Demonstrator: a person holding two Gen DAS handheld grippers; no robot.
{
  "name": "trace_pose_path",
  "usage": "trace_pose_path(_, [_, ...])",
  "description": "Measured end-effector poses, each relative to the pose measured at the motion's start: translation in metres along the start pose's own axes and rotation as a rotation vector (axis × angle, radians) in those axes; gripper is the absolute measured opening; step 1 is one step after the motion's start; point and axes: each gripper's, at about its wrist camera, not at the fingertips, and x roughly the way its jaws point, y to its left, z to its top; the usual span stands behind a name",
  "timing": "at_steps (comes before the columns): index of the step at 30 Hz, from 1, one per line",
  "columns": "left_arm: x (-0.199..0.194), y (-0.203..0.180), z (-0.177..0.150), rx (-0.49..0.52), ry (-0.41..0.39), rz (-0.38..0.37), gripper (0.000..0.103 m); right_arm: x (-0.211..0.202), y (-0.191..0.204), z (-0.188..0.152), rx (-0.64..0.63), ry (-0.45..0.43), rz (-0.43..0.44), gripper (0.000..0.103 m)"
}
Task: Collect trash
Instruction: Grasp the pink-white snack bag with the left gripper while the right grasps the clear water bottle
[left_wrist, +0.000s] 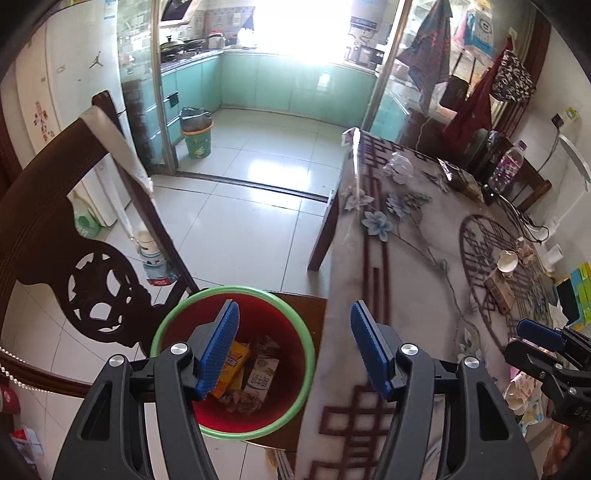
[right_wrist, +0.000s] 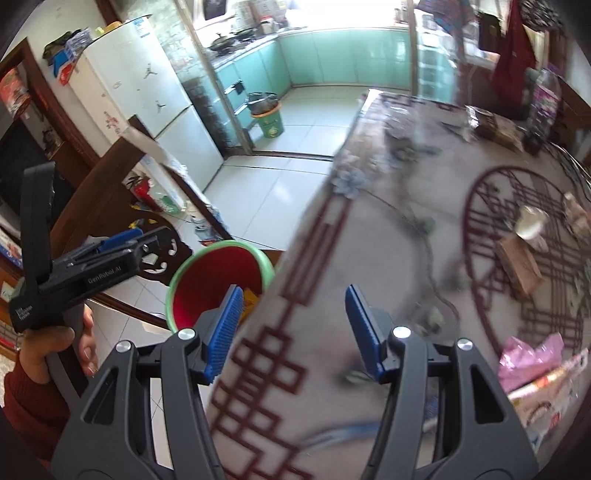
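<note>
A red bin with a green rim (left_wrist: 236, 291) stands on a dark wooden chair beside the table. It holds a yellow box (left_wrist: 232, 365), a white carton and wrappers. My left gripper (left_wrist: 295, 343) hangs open over the bin's right rim and the table edge, with nothing between its blue pads. My right gripper (right_wrist: 293, 328) is open and empty above the tablecloth, close to the bin (right_wrist: 221, 244). On the table lie a brown box (right_wrist: 521, 266), a white cup (right_wrist: 530, 221) and a pink bag (right_wrist: 528, 358). Each gripper shows in the other's view: right gripper (left_wrist: 532, 347), left gripper (right_wrist: 147, 240).
The patterned tablecloth (left_wrist: 406, 266) also bears crumpled clear plastic (left_wrist: 399, 168), a dark wrapper (left_wrist: 454, 173) and a plastic bottle (left_wrist: 508, 168). A carved chair back (left_wrist: 92, 291) rises left of the bin. A second green bin (left_wrist: 197, 136) stands in the kitchen doorway. A fridge (right_wrist: 147, 96) is at the left.
</note>
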Motion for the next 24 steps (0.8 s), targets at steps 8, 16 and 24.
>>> trace_pose_path(8, [-0.002, -0.103, -0.015, 0.107, 0.003, -0.099, 0.059, -0.053, -0.121, -0.035, 0.138, 0.002, -0.152, 0.057])
trace_pose_path(16, [0.009, -0.238, -0.058, 0.312, 0.063, -0.258, 0.060, -0.091, -0.242, -0.085, 0.331, 0.026, -0.248, 0.057])
trace_pose_path(24, [0.020, -0.331, -0.093, 0.461, 0.145, -0.366, 0.060, -0.103, -0.315, -0.135, 0.508, 0.075, -0.207, 0.057])
